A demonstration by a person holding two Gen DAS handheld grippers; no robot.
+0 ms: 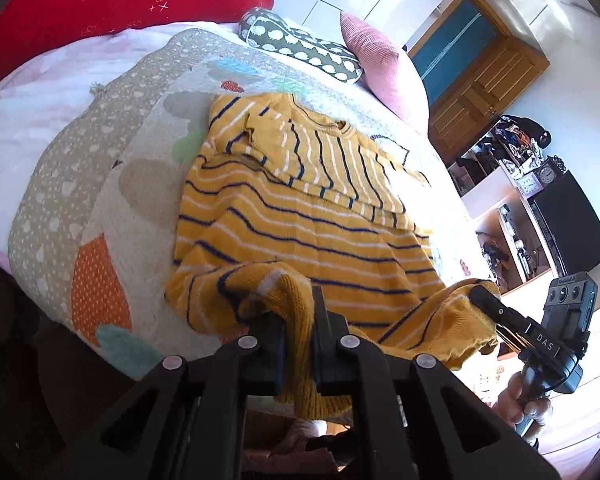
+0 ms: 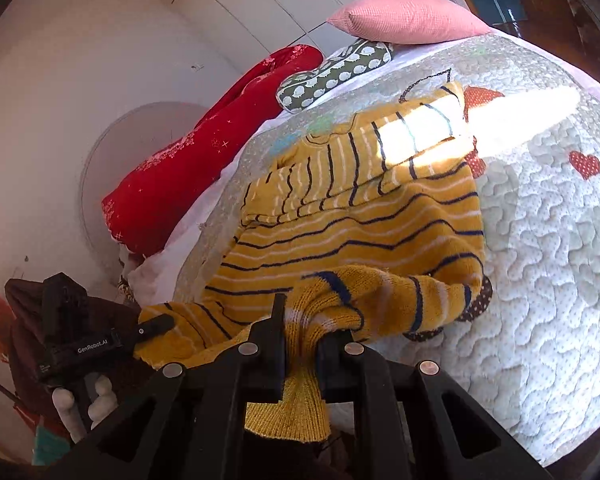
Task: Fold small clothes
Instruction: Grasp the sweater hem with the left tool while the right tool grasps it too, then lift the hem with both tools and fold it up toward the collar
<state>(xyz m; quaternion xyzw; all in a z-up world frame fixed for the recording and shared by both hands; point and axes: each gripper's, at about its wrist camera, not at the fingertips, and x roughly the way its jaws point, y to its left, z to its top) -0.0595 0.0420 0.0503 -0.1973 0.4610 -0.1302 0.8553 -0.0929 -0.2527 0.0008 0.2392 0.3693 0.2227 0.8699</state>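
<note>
A yellow striped sweater is spread on a quilt that covers the bed, its collar toward the far pillows and both sleeves folded across the chest. The near hem is lifted off the quilt at both corners. One corner is clenched by the left gripper, with knit fabric bunched between the fingers and hanging down below them. The other corner is clenched by the right gripper in the same way, a ribbed edge drooping beneath it. Each gripper is also seen from the other camera, at the opposite hem corner. A pink pillow, a green patterned cushion and a red blanket are seen at the far side of the bed. A sunlit patch is cast across the sweater's upper part in the right wrist view.
</note>
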